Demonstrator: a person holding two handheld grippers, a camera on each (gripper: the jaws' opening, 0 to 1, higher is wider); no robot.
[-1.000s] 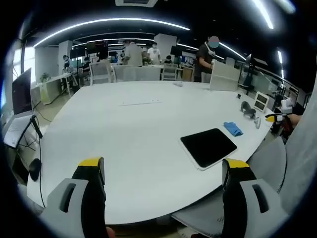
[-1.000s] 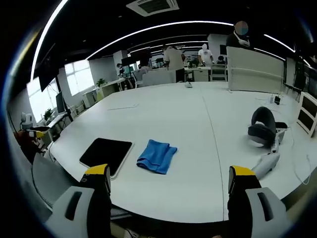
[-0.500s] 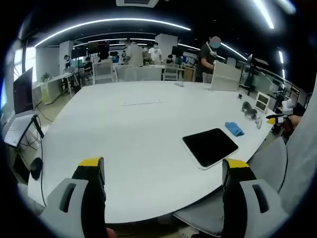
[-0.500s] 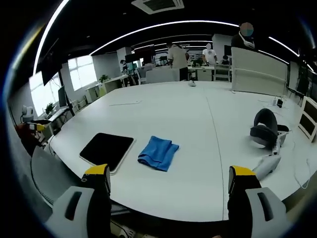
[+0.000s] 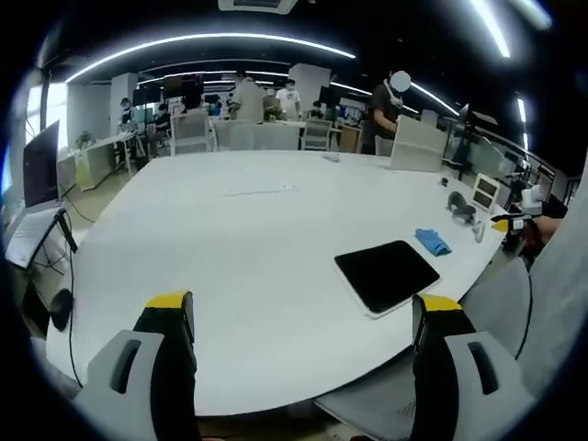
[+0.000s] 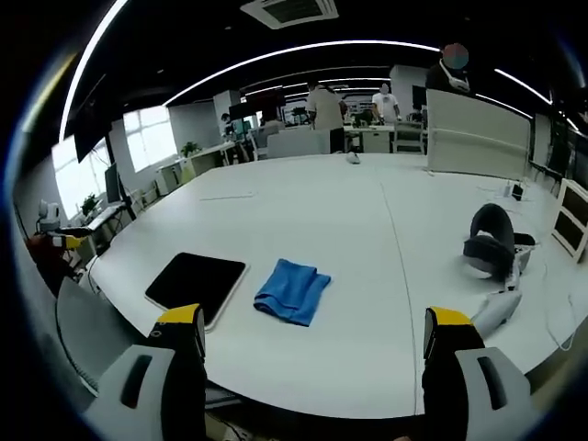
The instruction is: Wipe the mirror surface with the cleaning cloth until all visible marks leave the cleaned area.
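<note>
A: What could go wrong from here?

B: The cleaning cloth (image 6: 292, 291) is not yet held. Both claws are seen spread wide with nothing between their jaws: the right claw (image 6: 315, 354) at the bottom of the right gripper view, the left claw (image 5: 304, 342) at the bottom of the left gripper view. If the cloth is pinched at one loose fold, it could probably be dragged across the table (image 6: 367, 239) rather than lifted. It lies just beside the mirror (image 6: 197, 284), so the mirror could be nudged toward the near table edge, which is close.

A: And where are the task's things placed relative to the claws?

B: In the right gripper view, the blue cloth is found just above the claw, slightly left of centre; the dark mirror is seen at lower left, above the left jaw. In the left gripper view, the mirror (image 5: 386, 273) is placed right of centre, above the right jaw, and the cloth (image 5: 432, 241) lies beyond it, further right.

A: Anything farther off?

B: A dark headset (image 6: 487, 241) is seen at the right of the right gripper view, well apart from the cloth.
</note>
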